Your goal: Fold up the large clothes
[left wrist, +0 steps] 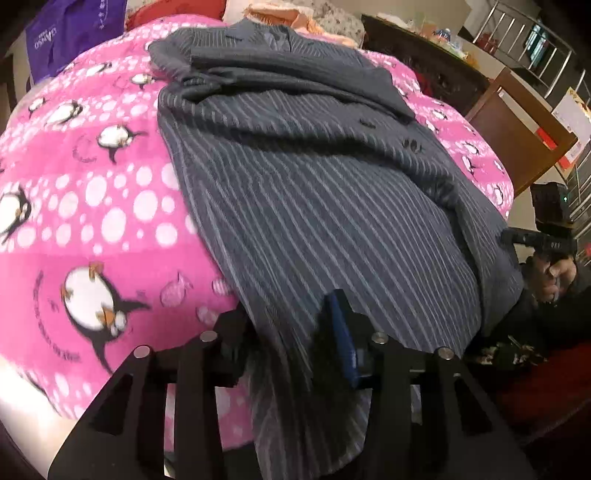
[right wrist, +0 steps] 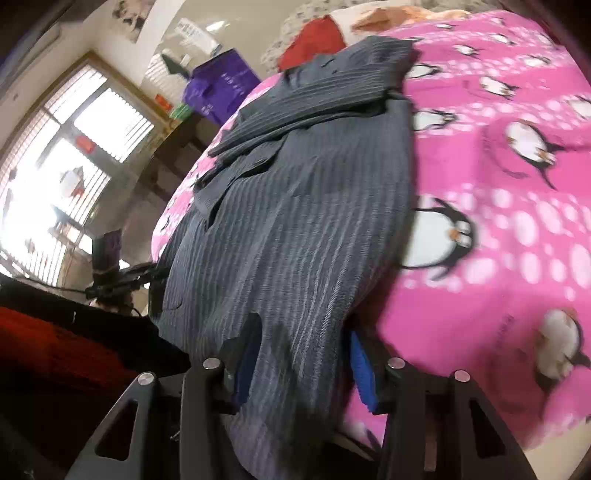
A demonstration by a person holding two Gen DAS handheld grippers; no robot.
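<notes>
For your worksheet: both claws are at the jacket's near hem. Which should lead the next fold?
Neither clearly: left claw and right claw each seem to grip the jacket hem; probably lift together.

Dark grey pinstriped woven-cloth jacket: matt, fine ribbed weave, w/ soft creases. Pink penguin-print fleece blanket: fuzzy, plush, matt. Left gripper & right gripper: matt black plastic frames, shiny metal pins, blue ridged rubbery pads. Purple bag: smooth, slight sheen.

one striped jacket, one pink penguin blanket, one purple bag, two grippers.
</notes>
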